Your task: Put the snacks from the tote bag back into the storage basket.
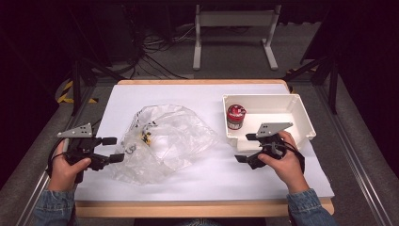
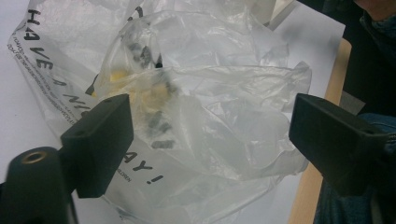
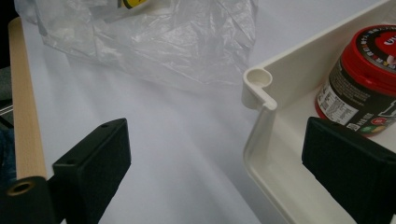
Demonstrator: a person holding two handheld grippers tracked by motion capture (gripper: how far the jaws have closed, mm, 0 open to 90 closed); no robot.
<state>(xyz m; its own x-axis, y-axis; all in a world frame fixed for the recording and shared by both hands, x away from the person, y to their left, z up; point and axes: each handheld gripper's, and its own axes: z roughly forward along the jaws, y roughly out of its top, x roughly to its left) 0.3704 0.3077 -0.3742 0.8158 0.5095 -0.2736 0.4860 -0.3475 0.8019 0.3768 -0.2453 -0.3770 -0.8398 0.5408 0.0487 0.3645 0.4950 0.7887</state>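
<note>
A crumpled clear plastic bag (image 1: 162, 141) lies on the white tabletop (image 1: 207, 174), left of centre. Black print runs along it, but the folds break the words up in the left gripper view and only parts can be read. Something yellow and black sits inside the bag (image 2: 154, 93); through the cloudy plastic its shape cannot be made out.

The left gripper (image 1: 111, 149) is held at the bag's left edge, its jaws wide apart. In its own view the bag lies ahead between them, and neither pad presses on it.

The right gripper (image 1: 247, 147) hovers by the near left corner of a white tray (image 1: 301, 117), jaws wide and holding nothing. One jaw sits over the tabletop, the other over the tray floor. A jar with a red lid (image 1: 235, 116) stands in the tray's far left corner; in the right gripper view the jar (image 3: 364, 79) is cut off at the frame edge and partly hidden behind the jaw.
</note>
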